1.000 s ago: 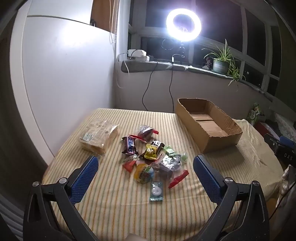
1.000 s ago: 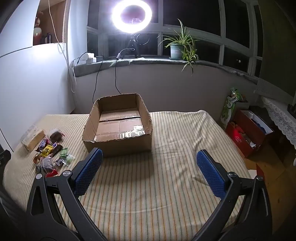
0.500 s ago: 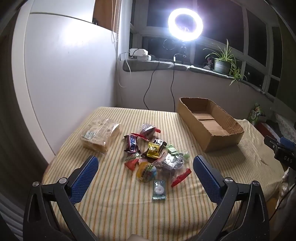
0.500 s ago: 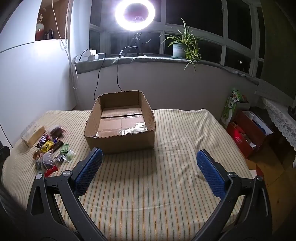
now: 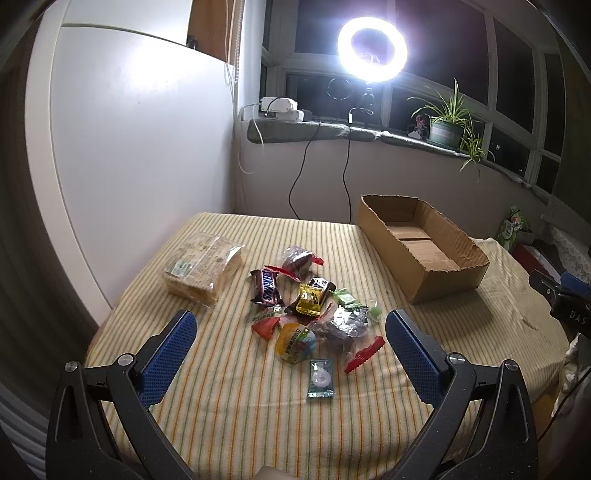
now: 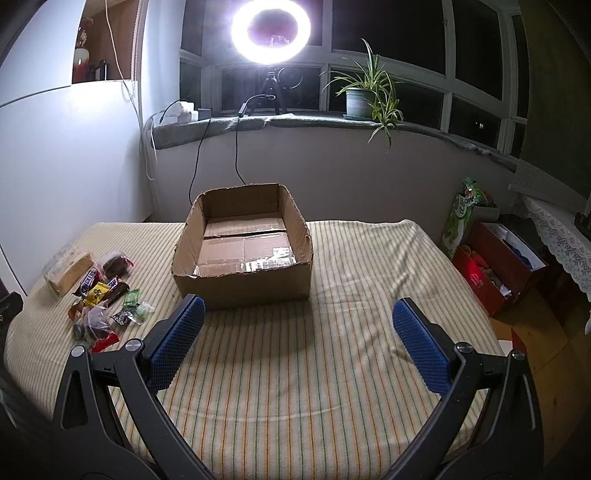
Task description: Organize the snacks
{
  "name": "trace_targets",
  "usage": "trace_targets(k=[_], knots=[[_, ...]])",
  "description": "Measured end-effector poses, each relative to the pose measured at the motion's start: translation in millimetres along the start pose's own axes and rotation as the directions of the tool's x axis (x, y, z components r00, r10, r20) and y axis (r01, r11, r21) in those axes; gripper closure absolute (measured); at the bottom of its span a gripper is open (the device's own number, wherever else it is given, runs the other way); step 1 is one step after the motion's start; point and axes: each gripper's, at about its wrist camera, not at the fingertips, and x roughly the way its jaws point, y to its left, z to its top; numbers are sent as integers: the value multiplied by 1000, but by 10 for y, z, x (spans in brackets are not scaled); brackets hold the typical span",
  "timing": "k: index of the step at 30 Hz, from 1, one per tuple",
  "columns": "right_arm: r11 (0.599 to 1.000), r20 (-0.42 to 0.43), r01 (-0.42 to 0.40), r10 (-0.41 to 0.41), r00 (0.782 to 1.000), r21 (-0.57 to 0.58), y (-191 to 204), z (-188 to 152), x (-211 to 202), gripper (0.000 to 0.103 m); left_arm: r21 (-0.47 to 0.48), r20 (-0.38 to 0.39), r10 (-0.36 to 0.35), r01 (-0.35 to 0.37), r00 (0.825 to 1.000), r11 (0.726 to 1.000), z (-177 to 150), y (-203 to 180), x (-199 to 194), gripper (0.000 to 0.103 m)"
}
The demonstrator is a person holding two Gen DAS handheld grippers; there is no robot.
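Note:
A pile of small wrapped snacks lies on the striped cloth, among them a Snickers bar and a teal sachet. A bag of crackers rests left of the pile. An open cardboard box stands to the right and looks empty inside. My left gripper hovers open above the near side of the pile, holding nothing. My right gripper is open in front of the box, with the snacks far to its left.
The table is covered by a yellow striped cloth. A white wall panel runs along the left edge. A ring light and a potted plant stand on the window ledge behind. Red boxes sit on the floor at right.
Both views have shifted slightly, with the snacks and the box sitting a little lower and nearer in frame. Both grippers have stayed open and empty.

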Motion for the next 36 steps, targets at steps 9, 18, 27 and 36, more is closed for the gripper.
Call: trace_targets(k=[9, 18, 27, 36], knots=[[1000, 1, -3, 3, 1000, 0, 19, -17, 1, 0, 2, 3, 0, 0, 1000, 1000, -3, -23, -9, 1], [1000, -3, -5, 5, 1000, 2, 26, -20, 12, 0, 4, 1, -1, 0, 1000, 1000, -5, -40, -15, 1], [1000, -8, -13, 13, 1000, -4, 58, -33, 18, 0, 0, 1, -1, 1, 1000, 1000, -12, -36, -11, 1], [1000, -9, -15, 15, 1000, -4, 66, -33, 24, 0, -1, -1, -3, 3, 1000, 1000, -10, -35, -12, 1]])
